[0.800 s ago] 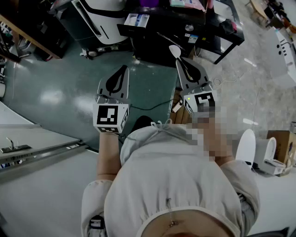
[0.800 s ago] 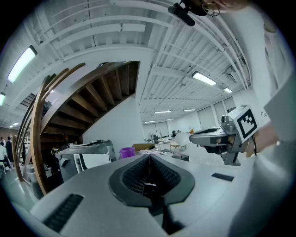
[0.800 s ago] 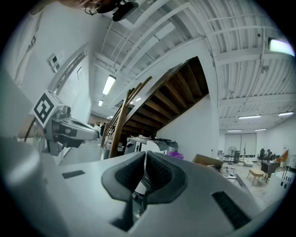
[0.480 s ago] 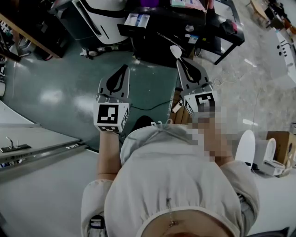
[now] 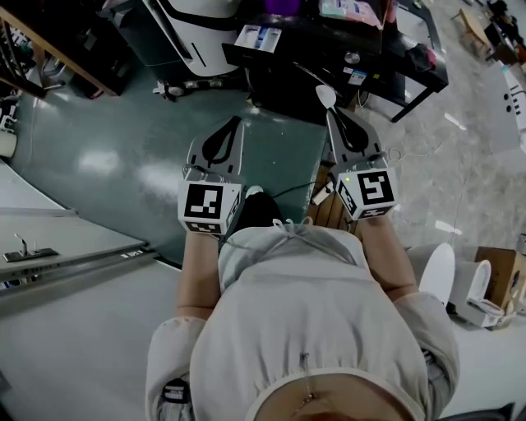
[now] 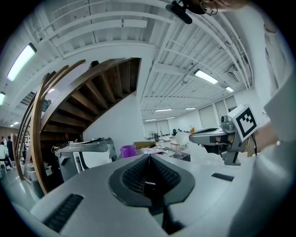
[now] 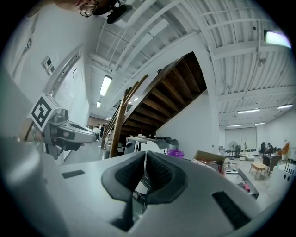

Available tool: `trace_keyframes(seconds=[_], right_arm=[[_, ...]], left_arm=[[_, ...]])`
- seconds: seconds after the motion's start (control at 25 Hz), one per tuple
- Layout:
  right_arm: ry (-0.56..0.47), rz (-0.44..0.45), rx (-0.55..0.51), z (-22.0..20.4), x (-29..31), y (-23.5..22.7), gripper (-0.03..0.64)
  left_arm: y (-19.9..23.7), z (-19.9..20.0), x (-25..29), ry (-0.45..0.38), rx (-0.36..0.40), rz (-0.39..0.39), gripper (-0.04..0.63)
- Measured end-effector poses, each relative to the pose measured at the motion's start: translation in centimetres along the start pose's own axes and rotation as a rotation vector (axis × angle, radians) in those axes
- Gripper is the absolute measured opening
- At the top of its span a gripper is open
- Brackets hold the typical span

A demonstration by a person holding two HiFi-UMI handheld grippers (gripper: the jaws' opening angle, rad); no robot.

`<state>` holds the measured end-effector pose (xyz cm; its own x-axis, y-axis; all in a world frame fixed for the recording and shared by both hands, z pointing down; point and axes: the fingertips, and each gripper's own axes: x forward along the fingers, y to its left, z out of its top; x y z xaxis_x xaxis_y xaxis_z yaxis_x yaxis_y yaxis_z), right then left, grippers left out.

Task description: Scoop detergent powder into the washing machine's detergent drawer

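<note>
Nearest: both grippers are held out in front of the torso, over the green floor [image 5: 115, 140].

Left gripper [image 5: 233, 125]: fingers pressed together, nothing between them.

Right gripper [image 5: 335, 117]: fingers clamped on the handle of a white scoop [image 5: 326, 96], bowl pointing forward. Cannot resolve whether it holds powder.

Change since 0.8 s ago: the whole scene has slid slightly in the head view, and both grippers sit a little lower and further right. The scoop-to-drawer gap looks about unchanged.

Far: what looks like the detergent drawer [image 5: 258, 37] stands pulled open beside the white washing machine [image 5: 193, 20], well apart from the scoop.

Judgement: approach phase; nothing delivered to the drawer yet.
</note>
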<state>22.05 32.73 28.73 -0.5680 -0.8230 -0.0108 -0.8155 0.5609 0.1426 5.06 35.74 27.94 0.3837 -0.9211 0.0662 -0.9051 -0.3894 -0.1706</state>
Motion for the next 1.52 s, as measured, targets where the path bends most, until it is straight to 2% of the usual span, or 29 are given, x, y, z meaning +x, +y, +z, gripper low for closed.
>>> trace_keyframes(seconds=[0.28,0.52,0.84,1.16,1.52], right_arm=[[0.004,0.018,0.013,-0.4,5.5,-0.8,0.009],[0.028,0.006,0.024,-1.4,13.3,-2.6,0.011],[0.085,-0.037,0.035,-2.2,25.9,-6.0,0.011],[0.122,-0.107,0.046,-3.4,38.2,-10.5,0.011],[0.145,-0.17,0.049,-3.7,45.7,-14.2,0.011]], left_arm=[[4.2,-0.6,3.3,-0.001,-0.005,0.027,0.023],[10.1,-1.8,9.2,0.006,-0.033,0.021,0.023],[19.4,-2.4,19.6,0.02,-0.074,-0.041,0.023],[28.0,-3.3,31.0,0.012,-0.072,-0.119,0.023],[32.5,-3.8,38.3,0.011,-0.069,-0.196,0.023]])
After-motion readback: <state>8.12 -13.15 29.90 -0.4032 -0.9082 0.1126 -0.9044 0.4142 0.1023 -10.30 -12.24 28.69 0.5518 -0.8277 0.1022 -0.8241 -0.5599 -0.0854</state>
